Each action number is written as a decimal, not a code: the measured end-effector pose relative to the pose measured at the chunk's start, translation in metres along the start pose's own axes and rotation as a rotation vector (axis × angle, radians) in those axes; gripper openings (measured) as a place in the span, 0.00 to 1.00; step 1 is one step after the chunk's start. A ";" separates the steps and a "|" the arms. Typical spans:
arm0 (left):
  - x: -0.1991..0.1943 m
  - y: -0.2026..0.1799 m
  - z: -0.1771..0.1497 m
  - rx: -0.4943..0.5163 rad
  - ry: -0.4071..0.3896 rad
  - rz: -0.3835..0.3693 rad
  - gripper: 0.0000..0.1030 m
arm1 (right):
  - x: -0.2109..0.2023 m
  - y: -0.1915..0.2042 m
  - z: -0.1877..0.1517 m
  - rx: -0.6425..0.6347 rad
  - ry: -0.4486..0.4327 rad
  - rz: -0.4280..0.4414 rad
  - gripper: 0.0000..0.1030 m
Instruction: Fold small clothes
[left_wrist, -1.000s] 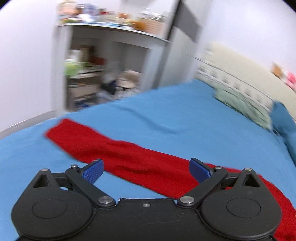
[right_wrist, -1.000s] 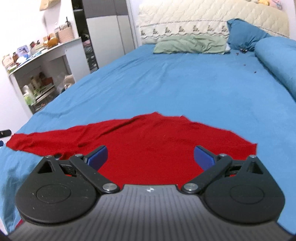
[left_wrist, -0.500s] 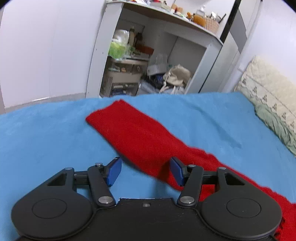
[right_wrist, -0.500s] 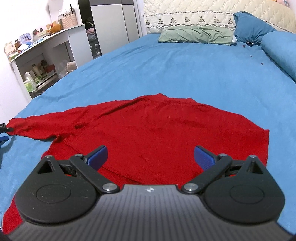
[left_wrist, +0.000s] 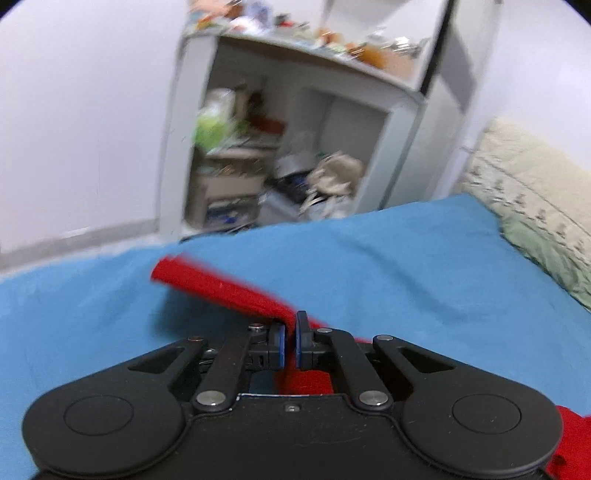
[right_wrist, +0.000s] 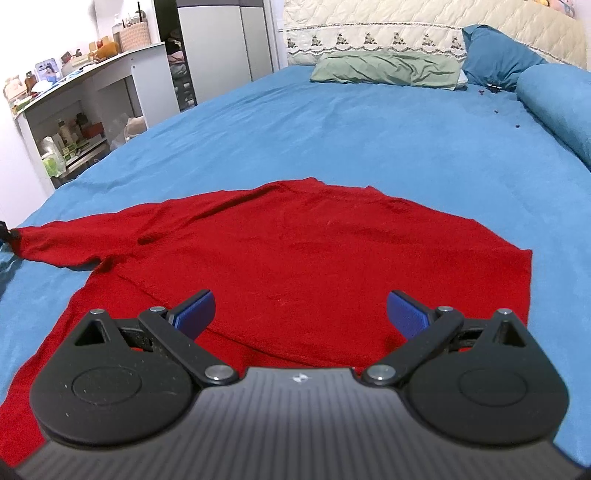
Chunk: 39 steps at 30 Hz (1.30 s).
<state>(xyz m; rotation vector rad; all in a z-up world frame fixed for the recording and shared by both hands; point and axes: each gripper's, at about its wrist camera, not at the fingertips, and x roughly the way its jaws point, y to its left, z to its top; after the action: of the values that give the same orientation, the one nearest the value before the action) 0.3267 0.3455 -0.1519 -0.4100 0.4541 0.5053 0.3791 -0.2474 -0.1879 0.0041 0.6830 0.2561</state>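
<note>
Since the blue bed (right_wrist: 369, 147) is one big flat surface, the red sweater (right_wrist: 295, 258) has room to lie spread out, right ahead of and under the right gripper (right_wrist: 299, 310), whose jaws are wide apart and holding nothing. Over at the left gripper (left_wrist: 290, 339) the pads are pinched together on the sleeve (left_wrist: 221, 286), which runs out ahead of it. If you ask me, carry that sleeve low and straight across the body, and use the free gripper to pin the shoulder so nothing bunches.
</note>
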 end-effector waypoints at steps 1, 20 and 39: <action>-0.008 -0.012 0.003 0.029 -0.017 -0.023 0.04 | -0.001 -0.001 0.001 0.001 -0.004 -0.005 1.00; -0.099 -0.370 -0.185 0.652 0.265 -0.838 0.04 | -0.054 -0.067 0.000 0.220 -0.110 -0.214 1.00; -0.100 -0.252 -0.166 0.696 0.206 -0.561 0.67 | 0.013 0.001 0.020 -0.220 0.049 -0.012 1.00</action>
<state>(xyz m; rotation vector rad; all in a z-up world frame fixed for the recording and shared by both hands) 0.3333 0.0285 -0.1727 0.0947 0.6507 -0.2514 0.4008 -0.2414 -0.1802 -0.2167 0.7000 0.3195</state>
